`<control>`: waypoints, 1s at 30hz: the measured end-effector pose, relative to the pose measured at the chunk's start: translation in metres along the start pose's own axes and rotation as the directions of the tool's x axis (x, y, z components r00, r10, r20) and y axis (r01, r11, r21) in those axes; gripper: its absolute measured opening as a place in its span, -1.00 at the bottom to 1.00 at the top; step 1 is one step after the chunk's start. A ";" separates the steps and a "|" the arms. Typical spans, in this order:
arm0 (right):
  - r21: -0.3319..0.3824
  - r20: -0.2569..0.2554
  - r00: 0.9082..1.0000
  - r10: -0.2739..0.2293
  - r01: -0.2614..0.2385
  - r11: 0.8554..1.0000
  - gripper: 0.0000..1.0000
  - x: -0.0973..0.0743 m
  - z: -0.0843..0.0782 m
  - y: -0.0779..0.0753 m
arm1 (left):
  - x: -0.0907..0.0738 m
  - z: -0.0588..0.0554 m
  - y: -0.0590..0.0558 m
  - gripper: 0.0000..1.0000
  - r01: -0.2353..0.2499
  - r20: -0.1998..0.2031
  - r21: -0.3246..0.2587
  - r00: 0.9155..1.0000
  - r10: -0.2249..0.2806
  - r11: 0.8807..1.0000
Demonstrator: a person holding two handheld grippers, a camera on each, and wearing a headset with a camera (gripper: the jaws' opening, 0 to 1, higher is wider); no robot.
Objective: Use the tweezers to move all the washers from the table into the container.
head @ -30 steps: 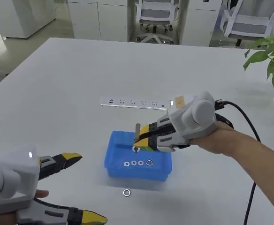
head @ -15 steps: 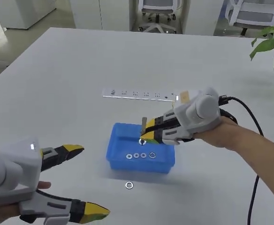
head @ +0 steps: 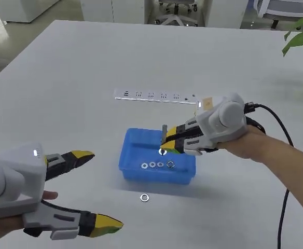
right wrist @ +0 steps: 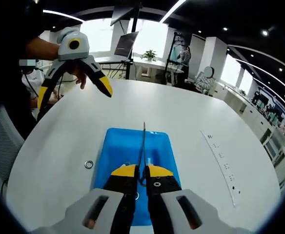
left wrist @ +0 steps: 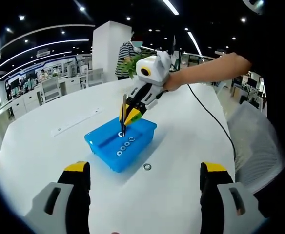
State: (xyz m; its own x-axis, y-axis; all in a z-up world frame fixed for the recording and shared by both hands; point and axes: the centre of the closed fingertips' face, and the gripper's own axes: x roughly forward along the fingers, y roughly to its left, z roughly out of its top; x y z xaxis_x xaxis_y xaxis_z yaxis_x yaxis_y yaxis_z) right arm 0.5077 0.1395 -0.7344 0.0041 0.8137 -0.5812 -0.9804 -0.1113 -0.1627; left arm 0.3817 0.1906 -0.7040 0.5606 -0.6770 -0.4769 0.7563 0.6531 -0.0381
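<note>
Tweezers (head: 164, 130) sit pinched tight between the jaws of the right gripper (head: 170, 147), which reaches in from about 3 o'clock over the blue container (head: 133, 140) in the head view. They stand roughly upright with the tips pointing down over the container's far half. There's a little ring (head: 163, 151) at the tips that looks like a washer, though it's too small to swear to. Four washers (head: 152, 165) lie in a neat row on the container floor, toward its near wall, running 9 to 3 o'clock. One loose washer (head: 145, 197) is out on the white table (head: 63, 78), near the container at 6 o'clock and not touching it. Left gripper (head: 106, 189) hangs at roughly 8 o'clock from the container, well apart from it, jaws spread wide with nothing between them. In the left gripper view that loose washer lies on the table ahead, between the two yellow-tipped jaws. White power strip (head: 156, 96) lies flat at 12 o'clock beyond the container, apart from it.
</note>
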 end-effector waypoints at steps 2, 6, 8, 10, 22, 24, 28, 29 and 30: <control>0.002 -0.004 1.000 0.001 -0.001 1.000 -0.87 0.002 -0.003 -0.001 | 0.001 0.000 0.000 0.98 0.001 -0.002 0.000 1.000 -0.001 1.000; 0.012 -0.009 1.000 0.005 -0.005 1.000 -0.87 0.004 -0.009 0.000 | 0.001 0.002 0.000 0.96 0.002 0.000 -0.002 1.000 -0.002 1.000; 0.016 -0.010 1.000 0.008 -0.007 1.000 -0.86 0.005 -0.010 0.000 | 0.001 0.003 0.000 0.95 0.002 0.001 -0.001 1.000 -0.002 1.000; 0.016 -0.013 1.000 0.008 -0.008 1.000 -0.86 0.006 -0.012 0.001 | 0.002 0.004 0.000 0.92 0.005 0.004 -0.002 1.000 -0.005 1.000; 0.038 -0.006 1.000 0.009 -0.008 0.999 -0.86 0.008 -0.019 0.000 | 0.011 0.018 0.007 0.66 0.017 0.032 0.010 0.999 -0.017 1.000; 0.039 -0.005 1.000 0.009 -0.009 0.999 -0.86 0.008 -0.019 0.000 | 0.014 0.019 0.008 0.61 0.021 0.031 0.012 0.999 -0.021 1.000; 0.038 -0.004 1.000 0.009 -0.009 0.999 -0.86 0.008 -0.019 0.000 | 0.020 0.025 0.011 0.49 0.032 0.038 0.020 0.999 -0.033 0.999; 0.038 -0.004 1.000 0.009 -0.009 0.999 -0.86 0.008 -0.019 0.000 | 0.021 0.027 0.012 0.46 0.035 0.040 0.022 0.999 -0.035 0.999; 0.038 -0.004 1.000 0.009 -0.009 0.999 -0.86 0.008 -0.019 0.000 | 0.022 0.028 0.012 0.44 0.037 0.040 0.026 0.998 -0.038 0.999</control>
State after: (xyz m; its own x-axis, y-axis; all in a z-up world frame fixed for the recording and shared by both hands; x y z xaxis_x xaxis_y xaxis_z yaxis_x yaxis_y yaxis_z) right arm 0.5119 0.1351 -0.7539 -0.0041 0.8105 -0.5857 -0.9871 -0.0969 -0.1273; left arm 0.4129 0.1737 -0.6904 0.5442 -0.7144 -0.4398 0.7852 0.6184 -0.0329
